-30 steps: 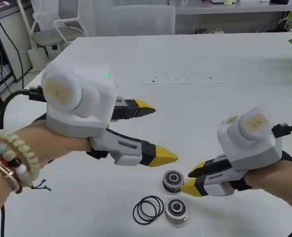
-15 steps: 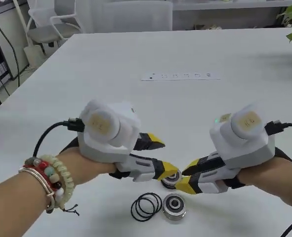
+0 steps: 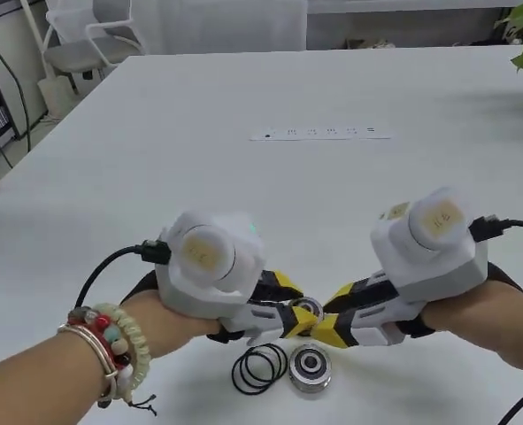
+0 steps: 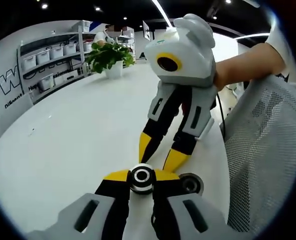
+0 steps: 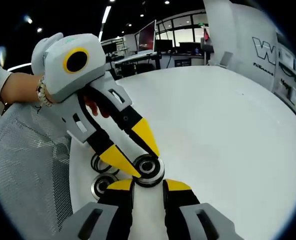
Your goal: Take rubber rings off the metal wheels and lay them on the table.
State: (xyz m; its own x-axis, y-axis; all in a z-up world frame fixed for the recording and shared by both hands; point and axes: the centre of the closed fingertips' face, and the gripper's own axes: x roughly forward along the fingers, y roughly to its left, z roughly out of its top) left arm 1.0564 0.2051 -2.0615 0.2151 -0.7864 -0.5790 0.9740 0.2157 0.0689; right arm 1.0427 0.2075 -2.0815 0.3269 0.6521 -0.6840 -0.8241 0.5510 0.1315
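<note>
I see both grippers meeting low over the near part of the white worktop (image 3: 243, 204), tips pointed at each other. The left gripper (image 4: 141, 175) has its jaws pinching a small metal wheel (image 3: 308, 309). In the left gripper view the 2 yellow tips sit on opposite sides of its rim, and the wheel's hub faces the camera. The right gripper (image 5: 149, 185) comes in from the other side. Its jaws stand apart, with the yellow tips right up at the same wheel. I cannot tell whether they press on it or merely flank it. I also cannot tell whether that wheel is lifted or resting on the worktop.

A second wheel (image 3: 310, 369) lies flat on the worktop, hub up. It is nearer to me than the pinched one, just below the right gripper's tips in the head view. Just beside it, on its left, lies a little cluster of thin black rubber rings (image 3: 260, 368), overlapping one another, flat on the surface. The dark band on each wheel's rim is too small for me to say whether it is rubber.

Several beaded bracelets (image 3: 111, 341) circle the forearm (image 3: 31, 385) behind the left gripper. Farther across the worktop lies a white power strip (image 3: 320, 134), well apart from the work. A potted plant (image 4: 107, 54) stands toward the far edge, and an office chair (image 3: 88, 35) stands beyond the far left corner.
</note>
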